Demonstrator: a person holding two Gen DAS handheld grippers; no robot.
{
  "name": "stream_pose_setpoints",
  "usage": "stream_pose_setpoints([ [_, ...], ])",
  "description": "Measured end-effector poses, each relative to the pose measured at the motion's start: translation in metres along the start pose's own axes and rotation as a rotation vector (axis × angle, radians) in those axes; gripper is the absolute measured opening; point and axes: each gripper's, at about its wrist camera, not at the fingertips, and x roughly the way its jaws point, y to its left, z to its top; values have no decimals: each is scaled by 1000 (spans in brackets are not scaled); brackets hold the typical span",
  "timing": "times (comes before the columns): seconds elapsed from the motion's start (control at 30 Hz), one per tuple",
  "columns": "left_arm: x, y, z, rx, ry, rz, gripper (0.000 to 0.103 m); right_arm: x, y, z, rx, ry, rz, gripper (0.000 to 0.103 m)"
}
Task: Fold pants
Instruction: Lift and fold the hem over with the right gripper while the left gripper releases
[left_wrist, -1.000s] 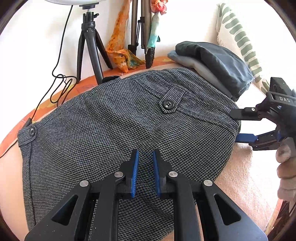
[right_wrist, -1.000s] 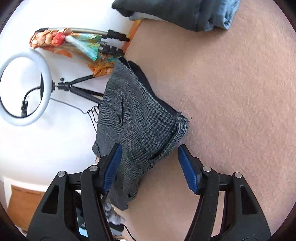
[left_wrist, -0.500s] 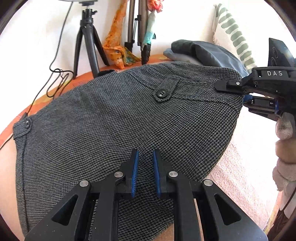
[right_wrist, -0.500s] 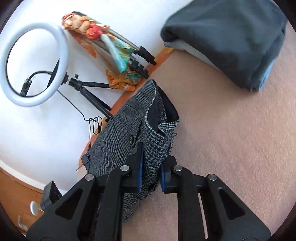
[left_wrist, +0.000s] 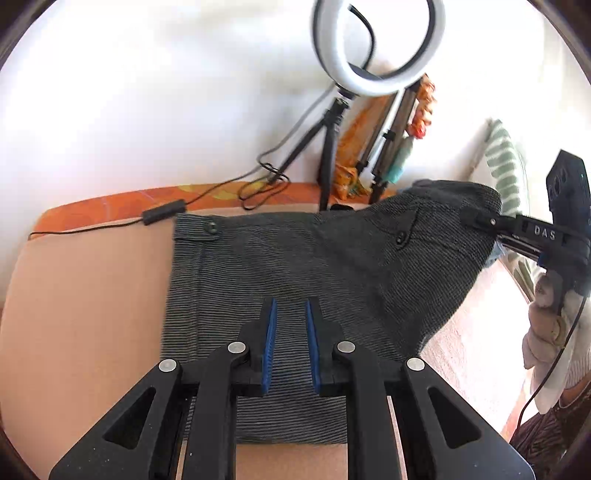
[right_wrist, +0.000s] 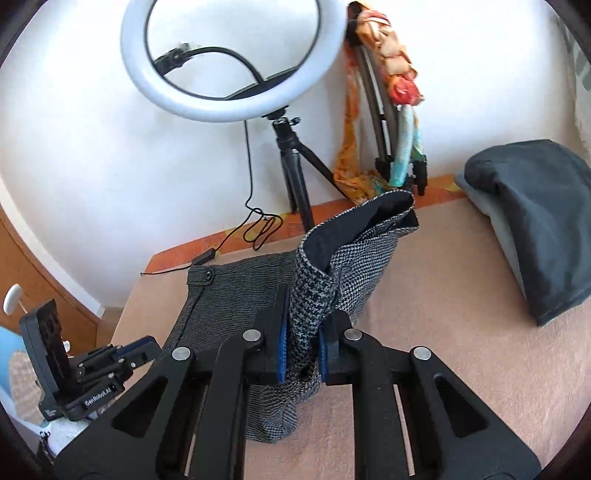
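One pair of pants, grey houndstooth wool-like weave with a dark lining, lies on a peach, felt-textured bed surface; two dark round buttons show on its flaps (one at the far left corner, one nearer the raised corner). One right gripper, black plastic with blue ribbed pads, has its jaws clamped on a bunched fold of the pants, lifting that corner clear of the surface so the cloth rises in a peaked, tent-like shape with the lining showing. One left gripper, same make, hangs low over the flat part of the pants with its jaws a narrow gap apart and nothing between them. One white ring light stands on a black tripod against the white wall, its thin black cable trailing in loops. One stack of dark folded clothes, soft and rounded, rests well apart at right.
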Motion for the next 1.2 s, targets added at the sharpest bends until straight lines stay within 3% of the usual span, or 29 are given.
stream_pose_setpoints([
  [0.13,-25,46,3,-125,-49,13,14,9,49,-6,-155,6,-21,13],
  [0.33,-54,88,-1,-195,-93,57,14,37,124,-22,-361,48,-16,13],
  [0.6,-70,126,-8,-316,-138,62,14,93,196,-70,-527,153,26,12],
  [0.77,-65,126,-10,-293,-117,85,14,118,217,-98,-598,223,47,11],
  [1.03,-62,122,-7,-271,-111,95,14,135,218,-112,-663,280,100,12],
  [1.13,-59,116,-6,-252,-106,96,14,132,217,-110,-654,315,215,20],
  [1.2,-57,111,-6,-231,-100,102,14,117,205,-99,-587,310,330,41],
])
